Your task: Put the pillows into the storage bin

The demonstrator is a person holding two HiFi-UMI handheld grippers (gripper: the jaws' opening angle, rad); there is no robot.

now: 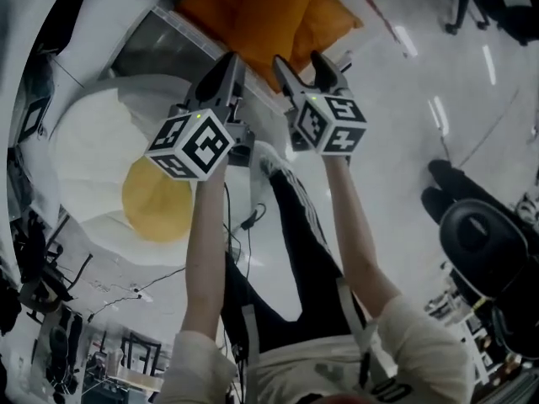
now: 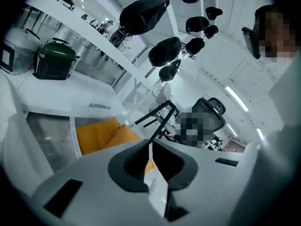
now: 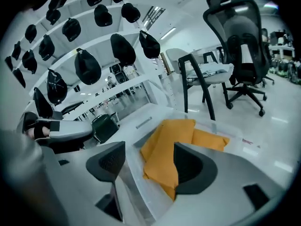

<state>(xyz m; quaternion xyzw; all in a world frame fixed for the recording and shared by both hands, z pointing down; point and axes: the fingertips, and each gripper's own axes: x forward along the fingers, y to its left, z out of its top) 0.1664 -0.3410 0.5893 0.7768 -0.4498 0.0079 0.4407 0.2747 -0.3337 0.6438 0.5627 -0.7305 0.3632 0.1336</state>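
The orange pillows (image 1: 253, 15) lie inside the clear storage bin (image 1: 143, 49) at 12 o'clock in the head view; there seem to be two, one overlapping the other. The right tongs (image 1: 301, 64) hang just above them with the jaws spread wide. In the right gripper view the orange fabric (image 3: 169, 140) shows through the gap between the jaws, but neither pad presses on it, so the right tongs (image 3: 149, 166) hold nothing. The left tongs (image 1: 231, 67) sit just beside the right ones, near the bin's edge. Their jaws are closed together, and the left gripper view shows only a thin seam at the left tongs (image 2: 150, 161) with nothing gripped.

With the orange pillows resting in the bin and no tongs on them, that part of the task looks done. A large fried-egg pillow (image 1: 101, 158), white with a yellow yolk, lies outside the bin at about 9 o'clock in the head view. I cannot tell whether it rests on the floor or on a low surface. It looks like the one left to fetch.

The next move probably calls for swinging both tongs away from the bin toward 9 o'clock and opening the left pair. The egg pillow is broad and soft, so each pair would likely need to pinch a fold of its rim. Carrying it with two grips set apart should stop it from sagging. The bin already looks well filled, so this pillow may have to be pressed down onto the orange ones to sit below the rim.
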